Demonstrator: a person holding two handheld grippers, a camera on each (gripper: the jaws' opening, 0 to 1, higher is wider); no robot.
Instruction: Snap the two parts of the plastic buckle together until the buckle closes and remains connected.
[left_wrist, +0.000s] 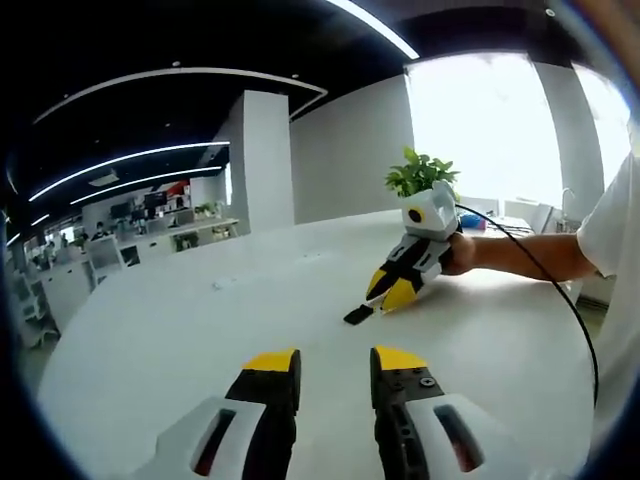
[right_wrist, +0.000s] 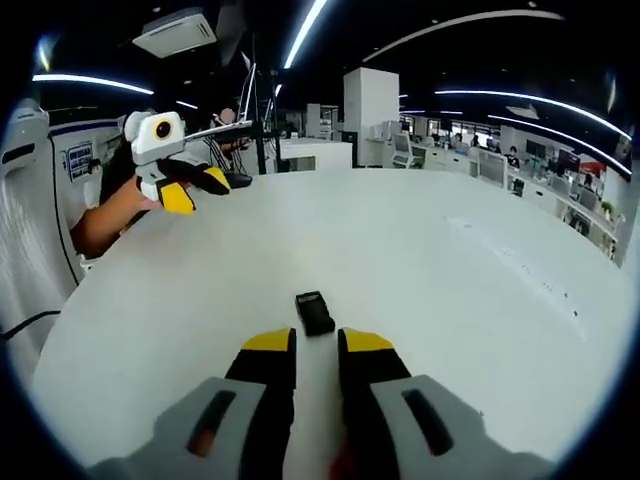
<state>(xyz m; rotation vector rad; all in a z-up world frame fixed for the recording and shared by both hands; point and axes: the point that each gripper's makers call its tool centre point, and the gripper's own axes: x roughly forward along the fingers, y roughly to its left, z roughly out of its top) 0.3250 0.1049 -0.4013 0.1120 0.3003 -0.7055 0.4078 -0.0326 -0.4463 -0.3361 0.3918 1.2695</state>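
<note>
A small black buckle piece (right_wrist: 315, 312) lies flat on the white round table (right_wrist: 450, 300), just ahead of my right gripper (right_wrist: 317, 345). Its yellow-tipped jaws stand open by a narrow gap, with nothing between them. In the left gripper view the same black buckle piece (left_wrist: 358, 314) sits at the tips of the right gripper (left_wrist: 385, 300), which a hand holds low over the table. My left gripper (left_wrist: 335, 365) is open and empty, well short of the piece. The left gripper (right_wrist: 197, 192) also hangs above the table's far left edge, fingers apart.
A potted green plant (left_wrist: 420, 172) stands behind the right gripper near the table's far edge. A black cable (left_wrist: 560, 290) trails along the person's forearm (left_wrist: 520, 250). Office desks and a white pillar (left_wrist: 265, 160) lie beyond the table.
</note>
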